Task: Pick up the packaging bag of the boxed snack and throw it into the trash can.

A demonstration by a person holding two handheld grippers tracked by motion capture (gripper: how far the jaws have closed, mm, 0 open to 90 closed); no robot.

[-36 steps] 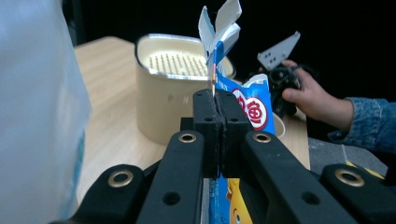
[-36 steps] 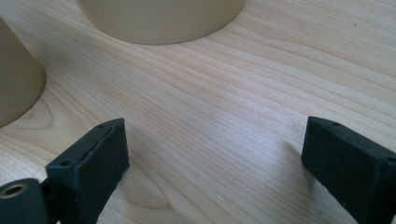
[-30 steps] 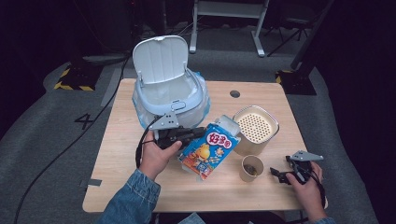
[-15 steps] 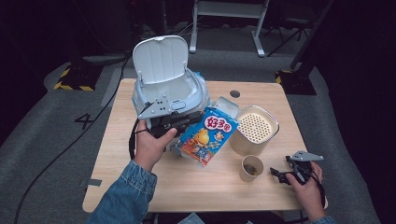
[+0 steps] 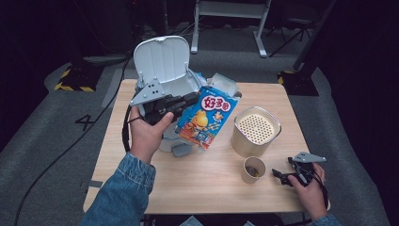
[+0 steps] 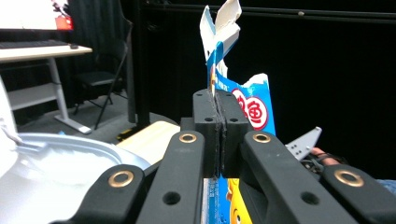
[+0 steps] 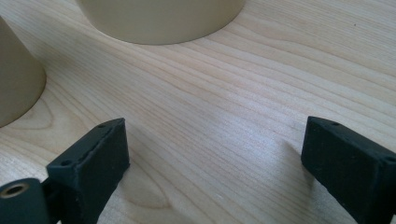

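Observation:
A blue snack bag [image 5: 207,120] with a cartoon print hangs tilted above the table, its torn top toward the back. My left gripper [image 5: 190,100] is shut on the bag's upper edge, beside the white cooker. In the left gripper view the jaws [image 6: 219,112] are pressed together on the bag [image 6: 254,105], whose torn flap sticks up above them. My right gripper [image 5: 278,175] rests at the table's front right, open, just right of a small paper cup [image 5: 254,169]. In the right gripper view nothing but bare wood lies between the jaws [image 7: 215,144].
A white cooker with its lid [image 5: 162,61] raised stands at the back left; its bowl [image 6: 56,163] lies below the left gripper. A beige canister [image 5: 255,132] with a perforated top stands behind the cup. The wooden table [image 5: 211,193] is bare along the front.
My left hand has lifted the bag off the table and carried it up and back toward the cooker. The right hand has stayed where it was.

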